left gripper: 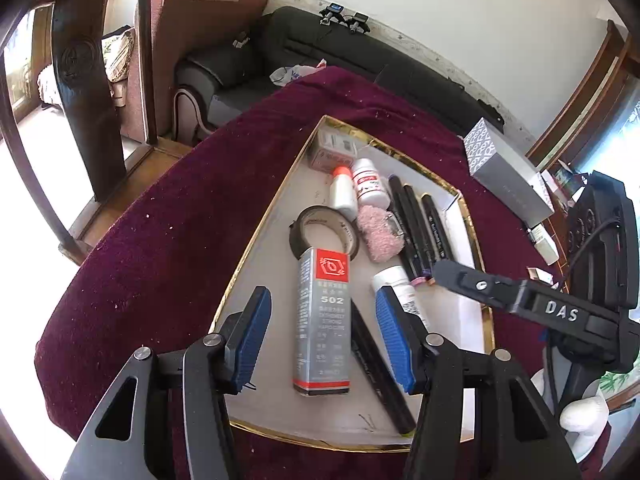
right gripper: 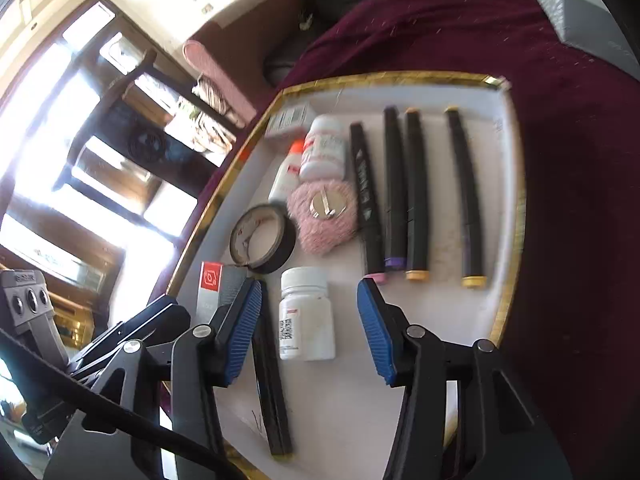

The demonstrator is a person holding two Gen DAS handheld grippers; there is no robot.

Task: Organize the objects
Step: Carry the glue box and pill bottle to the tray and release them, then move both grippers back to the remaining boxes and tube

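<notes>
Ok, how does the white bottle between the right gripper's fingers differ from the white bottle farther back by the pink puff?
The near white bottle has a plain white body with a small label; the far white bottle carries a red-and-white label around it. The near one lies alone in open tray space; the far one sits beside the orange-capped bottle. Both lie on their sides, white-capped.

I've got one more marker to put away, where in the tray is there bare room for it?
Free: the strip between the last marker and the tray rim, and the floor right of the white bottle. Crowded: the far corner around the tape roll and pink puff.
</notes>
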